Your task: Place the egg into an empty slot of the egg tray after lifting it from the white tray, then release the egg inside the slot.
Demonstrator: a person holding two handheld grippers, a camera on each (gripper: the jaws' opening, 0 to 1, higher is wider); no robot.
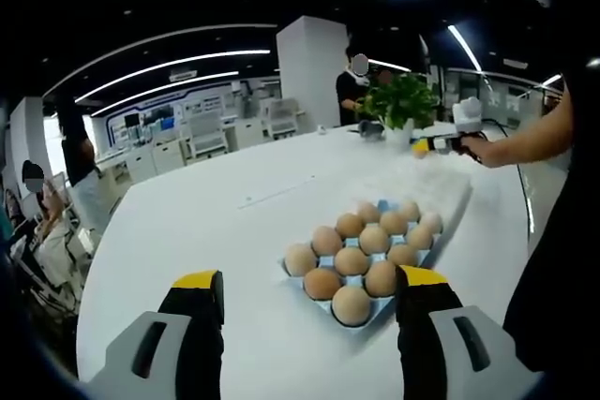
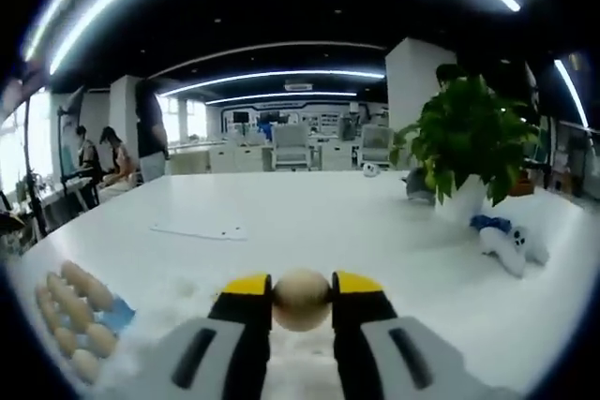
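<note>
Office lights are glowing over a long white table (image 1: 216, 222), with people standing and sitting around its far edges and a potted plant (image 2: 473, 142) sitting toward one end. Out on the table the egg tray (image 1: 361, 259) is lying, nearly full of brown eggs, its blue showing at the far corner where a slot looks free. The left gripper (image 1: 309, 311) is hovering just short of it, jaws spread wide and carrying nothing. The right gripper (image 2: 302, 302) is pinching the egg (image 2: 302, 299) across its middle between the two yellow tips, held above the table and well apart from the egg tray. I would guess that the egg is light, smooth and quick to crack, so a gentle squeeze on its broad sides is suiting it best.
</note>
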